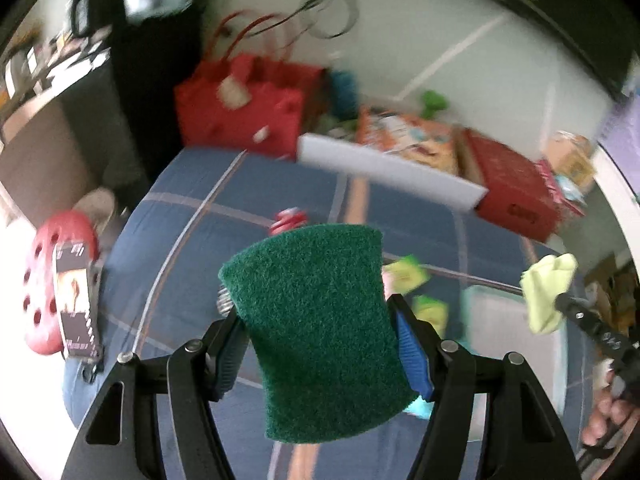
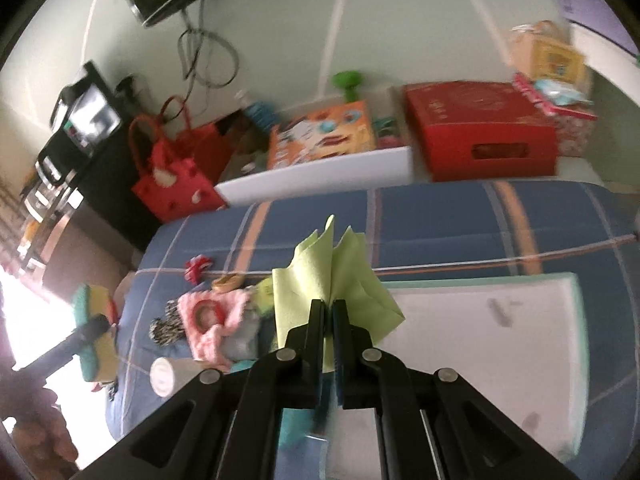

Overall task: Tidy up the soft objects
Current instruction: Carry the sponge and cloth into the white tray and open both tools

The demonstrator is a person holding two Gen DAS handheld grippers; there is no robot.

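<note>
Both grippers carry something soft above the bed, so the main risk, as I judge it, is that one piece slips out before it reaches its place. The left gripper (image 1: pixel 320 344) pinches a green scouring pad (image 1: pixel 316 328) by its two side edges only; the pad is bowed between the fingers and sticks up high, so a fast swing or a small loosening could let it spring out and fall on the blue checked bedcover (image 1: pixel 192 216). The right gripper (image 2: pixel 329 312) has its fingers pressed nearly together on a folded yellow-green cloth (image 2: pixel 332 280). The cloth fans out above the tips, and only a small part is clamped, so it could slide free or catch on something. Both pictures are blurred, which suggests quick movement, and this makes a drop more likely. The two tools are also near each other: in the left view the cloth is seen at the right edge, so they could collide if they go to the same spot. The left gripper points forward and a little down over the bed, level, with the pad held upright. The right gripper points forward over a white tray (image 2: pixel 500 320) with a pale green rim that lies on the bed, with a pile of small soft things (image 2: pixel 212 320) to its left.
</note>
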